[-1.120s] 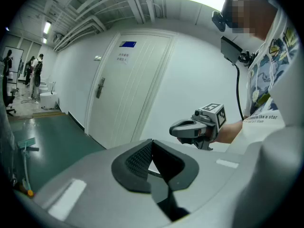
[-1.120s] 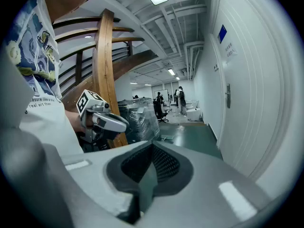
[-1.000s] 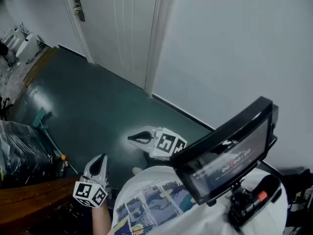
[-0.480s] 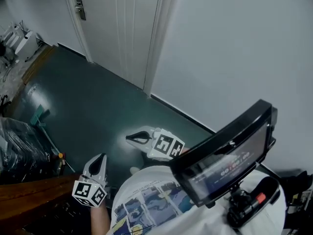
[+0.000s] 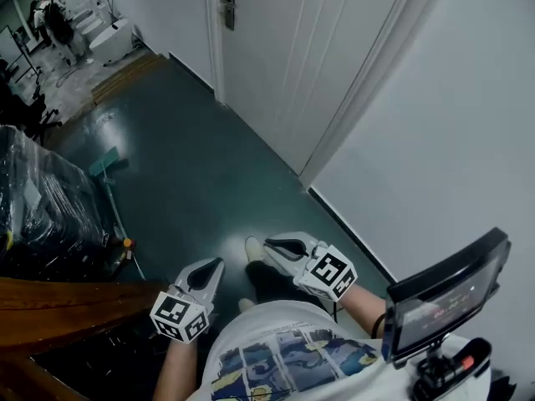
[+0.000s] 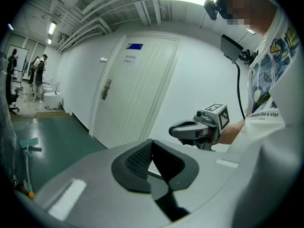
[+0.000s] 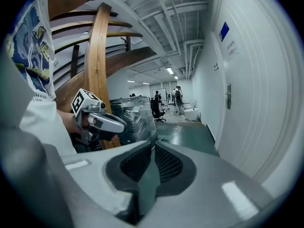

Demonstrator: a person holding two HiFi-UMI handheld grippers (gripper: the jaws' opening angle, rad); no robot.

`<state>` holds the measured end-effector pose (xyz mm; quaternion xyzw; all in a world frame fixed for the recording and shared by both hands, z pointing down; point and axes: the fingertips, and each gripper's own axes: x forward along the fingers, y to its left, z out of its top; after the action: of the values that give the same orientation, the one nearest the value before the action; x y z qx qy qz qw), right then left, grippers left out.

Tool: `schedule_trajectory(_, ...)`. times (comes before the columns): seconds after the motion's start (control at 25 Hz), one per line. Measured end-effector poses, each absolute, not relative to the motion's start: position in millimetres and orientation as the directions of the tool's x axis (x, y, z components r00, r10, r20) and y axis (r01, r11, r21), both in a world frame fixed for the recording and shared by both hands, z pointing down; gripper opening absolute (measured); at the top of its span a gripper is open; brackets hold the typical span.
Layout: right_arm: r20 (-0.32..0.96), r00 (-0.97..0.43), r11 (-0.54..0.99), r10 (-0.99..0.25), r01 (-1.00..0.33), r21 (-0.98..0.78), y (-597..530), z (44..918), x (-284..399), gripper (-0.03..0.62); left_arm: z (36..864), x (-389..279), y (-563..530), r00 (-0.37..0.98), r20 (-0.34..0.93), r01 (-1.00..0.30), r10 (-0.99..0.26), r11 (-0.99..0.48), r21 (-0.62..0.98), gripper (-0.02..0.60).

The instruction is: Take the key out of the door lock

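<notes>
Left tool point(image 5: 214, 265): jaws pressed together with nothing between them; held low in front of the person's torso and aimed toward the door, probably a carrying posture for the approach.
Right tool point(image 5: 269, 244): jaws also closed and empty, just beside the left tool.
Metal lock plate point(image 5: 229, 2): fixed at the left edge of the closed white panelled door point(image 5: 301, 48), well apart from both tools. The key is too small to make out, so the task looks not yet begun.
Dark green floor point(image 5: 192, 165): an open lane to the door.
Edges: black wrapped bundle point(image 5: 42, 199) and brown wooden railing point(image 5: 75, 295) bound the left; plain white wall point(image 5: 435, 124) bounds the right.
</notes>
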<state>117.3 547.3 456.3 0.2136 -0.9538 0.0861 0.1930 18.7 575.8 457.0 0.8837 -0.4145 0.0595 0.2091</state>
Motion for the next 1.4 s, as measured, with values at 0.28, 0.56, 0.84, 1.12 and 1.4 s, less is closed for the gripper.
schedule_trajectory(0.28,0.367,-0.864,0.914,-0.345,-0.398,-0.077,428.1,446.2,86.8,0.016,441.8,-16.4,471.8,0.586,0.287,-0.807,-0.758,-0.515,0.289,0.005)
schedule_trajectory(0.56,0.352,-0.879,0.935,-0.322,-0.353,-0.027,310.0,428.5,84.1,0.017,411.8,-30.7,354.3,0.531,0.268,-0.843,-0.804,-0.469,0.265,0.005)
schedule_trajectory(0.84,0.357,-0.861,0.913,-0.363,-0.406,-0.051,229.3,436.6,84.1,0.016,418.3,-43.1,274.3,0.535,0.287,-0.84,-0.795,-0.466,0.277,0.005)
schedule_trajectory(1.12,0.399,-0.823,0.883,-0.405,-0.464,-0.062,168.5,452.7,40.1,0.017,431.2,-91.1,190.5,0.594,0.263,-0.799,-0.76,-0.52,0.303,0.005)
schedule_trajectory(1.4,0.402,-0.784,0.848,-0.473,-0.529,-0.033,93.5,427.8,-28.3,0.017,408.6,-152.0,100.1,0.67,0.228,-0.738,-0.706,-0.601,0.307,0.006)
